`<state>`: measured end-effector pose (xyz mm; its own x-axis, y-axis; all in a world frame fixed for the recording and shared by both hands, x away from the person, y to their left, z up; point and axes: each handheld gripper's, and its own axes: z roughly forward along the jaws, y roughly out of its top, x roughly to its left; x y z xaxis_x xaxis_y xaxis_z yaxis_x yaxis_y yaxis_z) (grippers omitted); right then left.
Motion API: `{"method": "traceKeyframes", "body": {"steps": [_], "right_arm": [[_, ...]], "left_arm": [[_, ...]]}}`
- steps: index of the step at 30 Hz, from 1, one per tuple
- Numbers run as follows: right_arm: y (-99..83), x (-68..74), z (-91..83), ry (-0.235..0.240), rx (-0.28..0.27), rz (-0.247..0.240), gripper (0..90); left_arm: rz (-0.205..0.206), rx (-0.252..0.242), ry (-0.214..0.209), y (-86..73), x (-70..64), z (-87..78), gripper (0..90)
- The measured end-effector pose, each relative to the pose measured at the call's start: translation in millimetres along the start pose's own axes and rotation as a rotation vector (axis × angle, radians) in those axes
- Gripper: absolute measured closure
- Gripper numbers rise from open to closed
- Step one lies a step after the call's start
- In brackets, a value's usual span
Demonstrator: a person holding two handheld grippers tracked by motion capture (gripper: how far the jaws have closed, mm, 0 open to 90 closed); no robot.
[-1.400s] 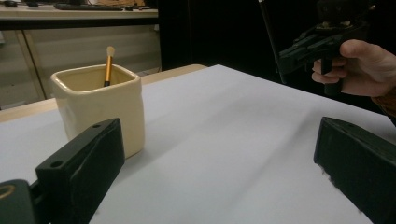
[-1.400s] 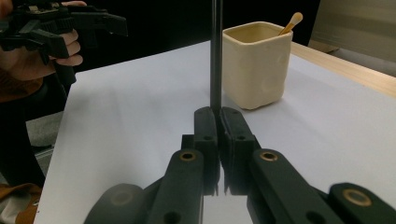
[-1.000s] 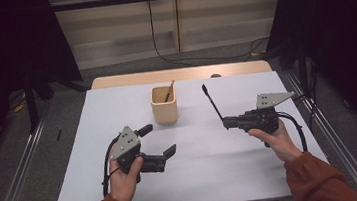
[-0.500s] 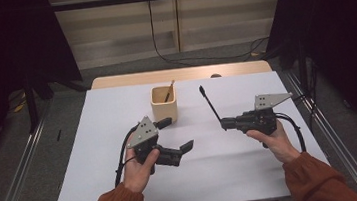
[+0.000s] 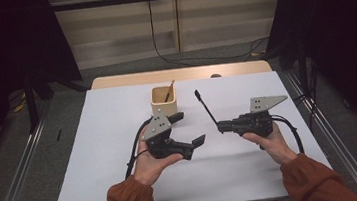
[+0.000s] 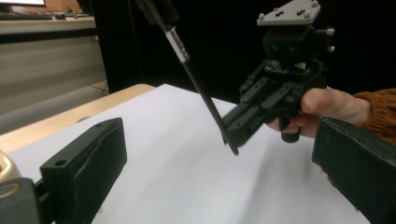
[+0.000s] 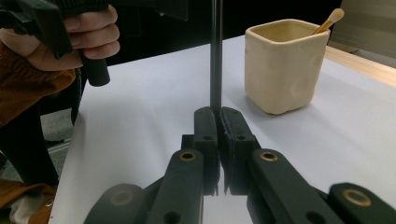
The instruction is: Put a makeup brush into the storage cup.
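Observation:
A cream square cup (image 5: 163, 102) stands at the table's middle back with a wooden stick (image 5: 169, 90) leaning in it. My right gripper (image 5: 221, 126) is shut on the lower end of a thin black stick (image 5: 206, 108), which slants up and back toward the cup. In the right gripper view the jaws (image 7: 217, 119) pinch the black stick (image 7: 215, 56), with the cup (image 7: 285, 65) beyond on the right. My left gripper (image 5: 188, 128) is open and holds nothing, just in front of the cup. In the left gripper view, the right gripper (image 6: 247, 126) holds the black stick (image 6: 201, 88).
A white sheet (image 5: 96, 154) covers the table, with a wooden edge (image 5: 114, 81) showing at the back. Metal rails (image 5: 18, 172) run along both sides on the floor. Dark curtains hang left and right. Cables trail from both grippers.
The left gripper has moved right and back toward the cup, ending close to the right gripper. The right gripper with the black stick has hardly moved.

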<state>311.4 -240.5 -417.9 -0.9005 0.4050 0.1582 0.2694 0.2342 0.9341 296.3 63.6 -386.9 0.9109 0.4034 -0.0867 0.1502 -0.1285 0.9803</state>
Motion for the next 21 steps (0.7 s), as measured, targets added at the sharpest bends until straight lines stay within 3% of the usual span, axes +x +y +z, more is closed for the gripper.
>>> {"method": "traceKeyframes", "body": {"steps": [5,13,15,18,21], "right_arm": [[0.0,1.8,2.3,0.011,0.001,-0.002,85.9],[-0.9,1.4,1.7,0.016,0.002,0.001,85.9],[-0.9,1.7,2.1,0.016,0.0,0.0,85.9],[-0.7,2.3,2.3,0.007,0.0,-0.003,85.9],[-0.8,1.6,1.3,0.004,-0.001,-0.002,85.8]], "left_arm": [[0.004,0.005,-0.031,1.7,-0.9,12.2,5.2],[-0.008,-0.011,-0.007,7.6,4.5,25.1,6.7],[-0.033,-0.023,-0.013,9.1,6.8,28.8,6.8],[-0.018,-0.01,0.008,9.7,8.3,34.6,6.9],[-0.036,-0.01,0.017,10.4,12.7,36.8,7.2]]}}
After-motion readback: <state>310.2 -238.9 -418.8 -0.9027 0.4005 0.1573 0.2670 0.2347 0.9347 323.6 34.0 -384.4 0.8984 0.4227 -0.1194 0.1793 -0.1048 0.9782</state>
